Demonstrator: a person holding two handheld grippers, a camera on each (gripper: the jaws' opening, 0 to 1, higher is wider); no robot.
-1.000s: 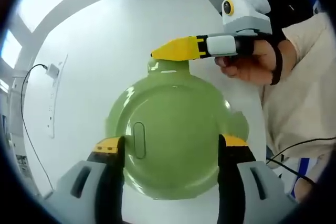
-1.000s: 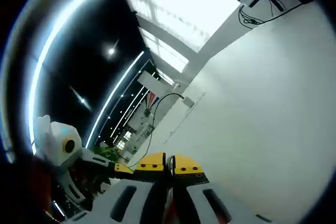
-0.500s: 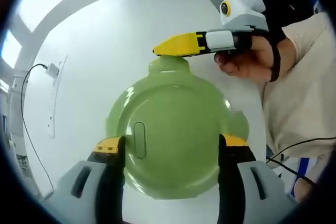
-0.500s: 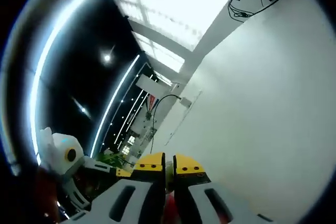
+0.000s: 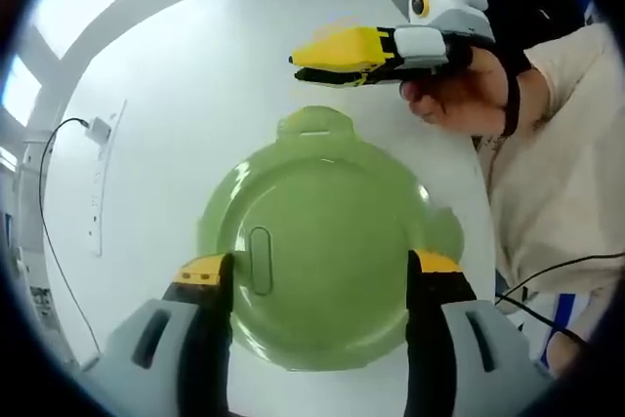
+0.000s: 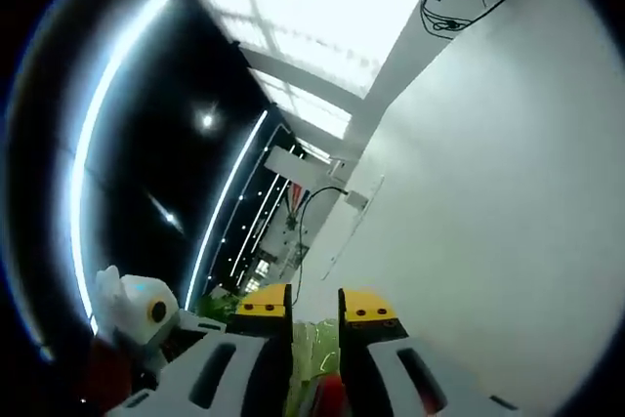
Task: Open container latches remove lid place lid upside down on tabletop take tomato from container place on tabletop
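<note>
The step in hand looks like the latches: the round green lid (image 5: 317,261) sits on its container at lower centre of the left gripper view, on the white tabletop (image 5: 176,104). The left gripper (image 5: 317,275) straddles it, jaws wide, tips just beside the rim on either side. The right gripper (image 5: 337,54), in a hand (image 5: 464,104), hovers at upper right just beyond the far latch tab (image 5: 314,122), jaws parted narrowly, holding nothing. The lid is glossy moulded plastic, shallowly dished, with a slim oval recess left of centre and rounded tabs at the rim. Next the right jaws probably need to flip a remaining tab while the left steadies. The tomato is hidden inside.
</note>
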